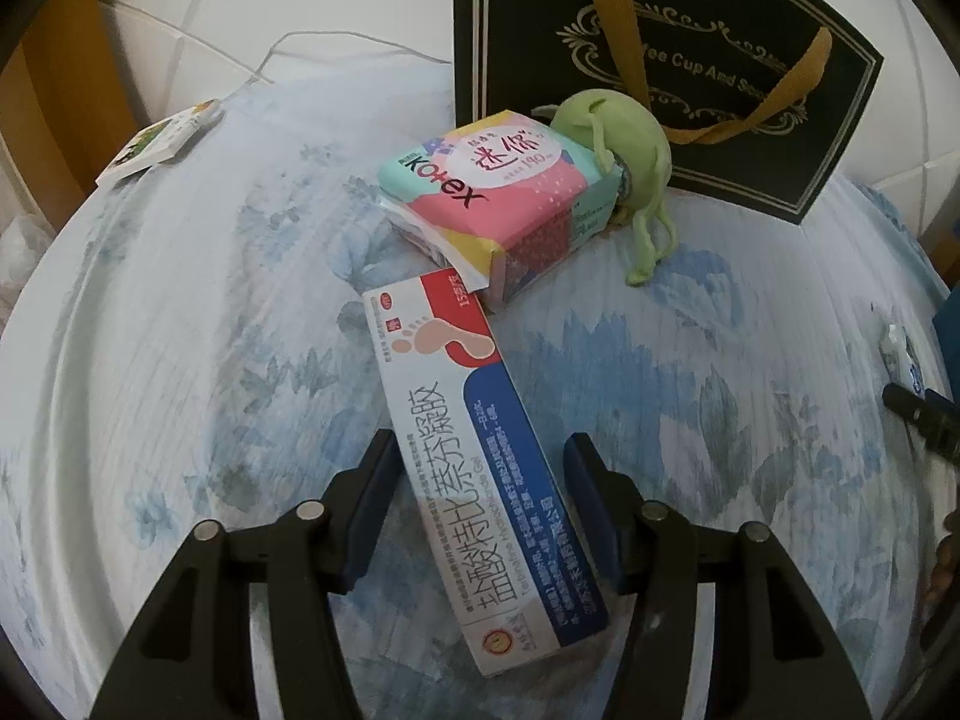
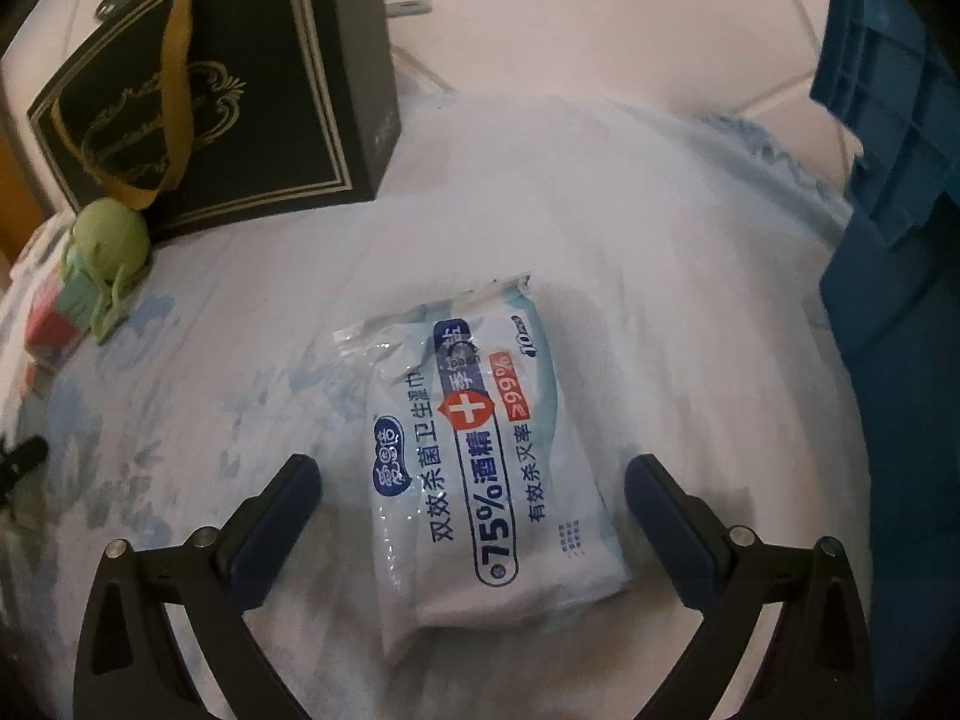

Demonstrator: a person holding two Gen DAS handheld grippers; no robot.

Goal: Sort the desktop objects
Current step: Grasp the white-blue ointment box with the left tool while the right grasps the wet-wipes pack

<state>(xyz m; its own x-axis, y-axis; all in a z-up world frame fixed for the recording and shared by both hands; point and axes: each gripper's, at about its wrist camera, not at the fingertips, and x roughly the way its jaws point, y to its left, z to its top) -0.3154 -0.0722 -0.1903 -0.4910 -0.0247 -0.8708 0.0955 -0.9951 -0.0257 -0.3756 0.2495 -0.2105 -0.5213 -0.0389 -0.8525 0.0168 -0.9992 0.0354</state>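
In the left wrist view a long white, red and blue medicine box [image 1: 474, 450] lies on the blue-flowered cloth [image 1: 180, 330]. My left gripper [image 1: 480, 456] is open, its fingers on either side of the box's near half, not pressing it. Behind it lie a pink Kotex pack [image 1: 498, 204] and a green plush toy [image 1: 630, 144]. In the right wrist view a white pack of alcohol wipes [image 2: 480, 468] lies flat on the cloth. My right gripper [image 2: 474, 474] is open wide, its fingers on either side of the pack, apart from it.
A black gift bag with gold handles [image 1: 690, 60] stands at the back; it also shows in the right wrist view [image 2: 210, 90]. A blue plastic crate [image 2: 888, 180] stands at the right. A small card [image 1: 162, 138] lies at the far left edge. A black object [image 1: 924, 414] lies right.
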